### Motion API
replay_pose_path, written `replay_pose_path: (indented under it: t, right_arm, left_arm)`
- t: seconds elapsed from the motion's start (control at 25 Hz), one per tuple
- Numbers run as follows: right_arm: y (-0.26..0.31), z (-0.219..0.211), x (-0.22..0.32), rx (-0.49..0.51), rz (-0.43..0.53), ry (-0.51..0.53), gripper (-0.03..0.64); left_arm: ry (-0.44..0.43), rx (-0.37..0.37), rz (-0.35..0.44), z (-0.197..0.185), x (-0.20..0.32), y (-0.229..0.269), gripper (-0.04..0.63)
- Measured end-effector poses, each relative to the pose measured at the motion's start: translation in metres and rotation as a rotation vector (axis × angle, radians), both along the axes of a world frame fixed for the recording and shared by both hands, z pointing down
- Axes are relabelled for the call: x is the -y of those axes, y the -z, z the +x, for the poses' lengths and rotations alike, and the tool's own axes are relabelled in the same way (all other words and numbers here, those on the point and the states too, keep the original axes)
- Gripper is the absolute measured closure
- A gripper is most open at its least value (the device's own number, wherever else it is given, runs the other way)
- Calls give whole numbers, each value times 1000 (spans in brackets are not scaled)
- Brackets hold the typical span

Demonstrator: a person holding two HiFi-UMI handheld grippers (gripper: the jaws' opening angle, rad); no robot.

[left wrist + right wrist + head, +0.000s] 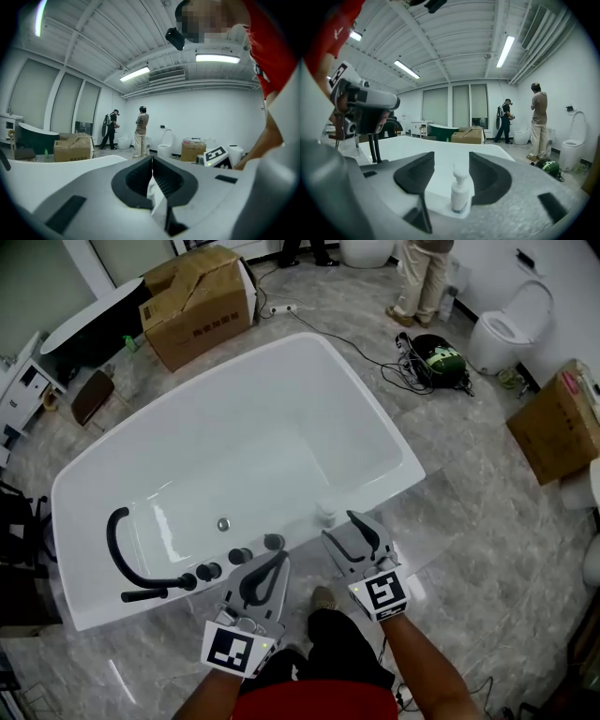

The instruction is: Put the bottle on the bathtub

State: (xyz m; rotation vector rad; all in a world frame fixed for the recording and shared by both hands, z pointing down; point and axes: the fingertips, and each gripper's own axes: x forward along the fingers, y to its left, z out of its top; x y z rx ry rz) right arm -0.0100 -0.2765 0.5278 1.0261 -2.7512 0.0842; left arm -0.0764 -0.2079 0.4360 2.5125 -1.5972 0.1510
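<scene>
A big white bathtub [234, 427] fills the middle of the head view. The small white pump bottle [325, 514] stands up straight on the flat rim of the tub, at about 5 o'clock on the tub.

The right gripper [339, 526] is just behind the bottle. Its jaws are wide apart and hold nothing. In the right gripper view the bottle [460, 192] stands in the gap of the right gripper [451, 157], and neither jaw touches it. The white bathtub [417, 147] stretches away behind the bottle.

The left gripper [278, 559] is near the tub rim at 6 o'clock, a little way left of the bottle. In the left gripper view the left gripper [151, 159] has its jaws pressed together, with nothing between them.

Three dark knobs [239, 556] sit in a row on the rim at about 7 o'clock. A black bent hose [117, 540] curves up at 8 o'clock. A small round drain [223, 523] is in the tub floor.

On the floor, a brown cardboard box [197, 301] lies at 11 o'clock of the tub. A person's legs [422, 277] show at 1 o'clock, and a white toilet [506, 329] stands at 2 o'clock.
</scene>
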Motion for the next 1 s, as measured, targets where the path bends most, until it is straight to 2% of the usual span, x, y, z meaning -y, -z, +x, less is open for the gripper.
replay_pose_path:
  t: [0.2,0.48,0.72,1.0]
  right_arm:
    - [72,10,-64,78,44,-45,440]
    - [153,15,-181,185,79,-119,542]
    - [187,20,-264,216,88,-129,597]
    - [209,35,-302,268,80,-121,611]
  left_arm:
    - [-33,-13,38,1,-58,28,584]
    - [-86,-74,90,3,-151,73,584]
    - [-118,-100,134,13,-207,103,584]
    - [-118,-105,137,34,-243,123,584]
